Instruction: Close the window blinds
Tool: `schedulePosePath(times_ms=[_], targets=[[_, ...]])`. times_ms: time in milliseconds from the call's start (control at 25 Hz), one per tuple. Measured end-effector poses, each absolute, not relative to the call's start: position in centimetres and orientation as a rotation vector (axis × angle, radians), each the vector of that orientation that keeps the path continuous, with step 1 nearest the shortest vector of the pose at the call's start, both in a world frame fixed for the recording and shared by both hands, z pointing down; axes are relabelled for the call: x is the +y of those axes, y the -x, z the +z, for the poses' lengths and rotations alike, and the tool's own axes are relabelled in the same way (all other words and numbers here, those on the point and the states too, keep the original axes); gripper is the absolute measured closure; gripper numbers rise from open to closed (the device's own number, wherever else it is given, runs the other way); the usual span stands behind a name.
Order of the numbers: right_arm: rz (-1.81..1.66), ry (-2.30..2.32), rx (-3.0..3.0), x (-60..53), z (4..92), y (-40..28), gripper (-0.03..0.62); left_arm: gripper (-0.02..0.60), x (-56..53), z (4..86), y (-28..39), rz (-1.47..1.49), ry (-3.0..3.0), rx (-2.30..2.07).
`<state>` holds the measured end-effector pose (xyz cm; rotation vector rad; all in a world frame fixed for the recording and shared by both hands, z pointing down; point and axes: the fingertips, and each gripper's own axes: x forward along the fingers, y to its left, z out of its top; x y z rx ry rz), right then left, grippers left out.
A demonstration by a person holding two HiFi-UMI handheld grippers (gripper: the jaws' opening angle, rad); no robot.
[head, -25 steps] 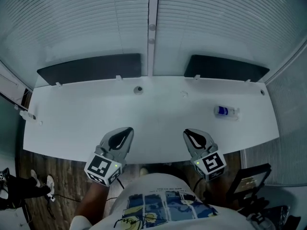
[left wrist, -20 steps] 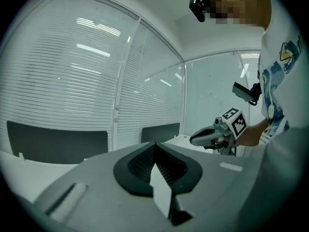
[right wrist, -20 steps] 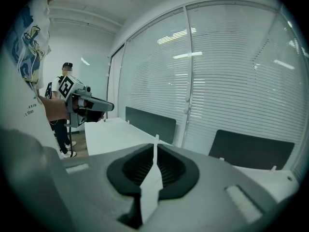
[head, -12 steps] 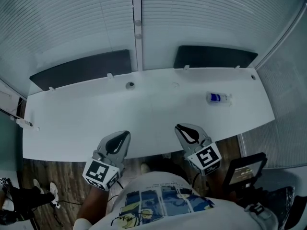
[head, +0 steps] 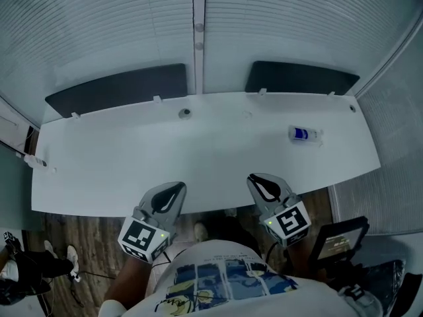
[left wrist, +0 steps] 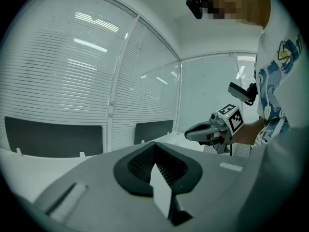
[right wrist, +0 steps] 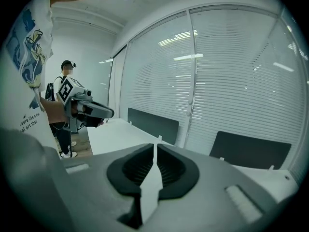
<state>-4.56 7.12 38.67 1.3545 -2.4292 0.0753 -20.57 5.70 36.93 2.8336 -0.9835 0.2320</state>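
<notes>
White slatted blinds [head: 99,25] hang lowered over the two window panes behind the desk, also seen in the left gripper view [left wrist: 63,81] and the right gripper view [right wrist: 231,91]. A thin rod with small knobs [head: 198,35] hangs along the mullion between them. My left gripper [head: 178,187] hovers at the desk's near edge, shut with nothing in it, its jaws meeting in its own view [left wrist: 155,143]. My right gripper [head: 255,177] is level with it to the right, also shut and empty [right wrist: 154,145]. Both are far from the blinds.
The white desk [head: 99,157] spans the space in front of the windows. Two dark panels [head: 119,88] [head: 301,78] stand along its far edge. A small bottle with a blue label [head: 304,134] lies at its right. A dark device [head: 338,242] sits at lower right. Another person [right wrist: 63,110] stands at the left.
The head view has swung slightly sideways and back. Both grippers have stayed shut at the desk's near edge, hardly moving relative to it.
</notes>
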Motion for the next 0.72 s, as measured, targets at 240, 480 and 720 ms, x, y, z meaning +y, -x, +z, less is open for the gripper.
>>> schedulePosePath(times_ms=[240,480,720], targets=[[0.079,-1.36,-2.406,7.6,39.4,3.9,0.582,0.574,5.6,37.5,20.3,0.25,-2.828,-0.971],[0.102,-1.368,-2.395,7.7,39.7,3.8,0.582,0.574,5.4,38.0,20.0,0.262,-2.831,-0.959],[0.095,-1.382,-2.394,7.6,39.4,3.6,0.582,0.574,5.4,38.2,19.6,0.282,-2.84,-0.942]])
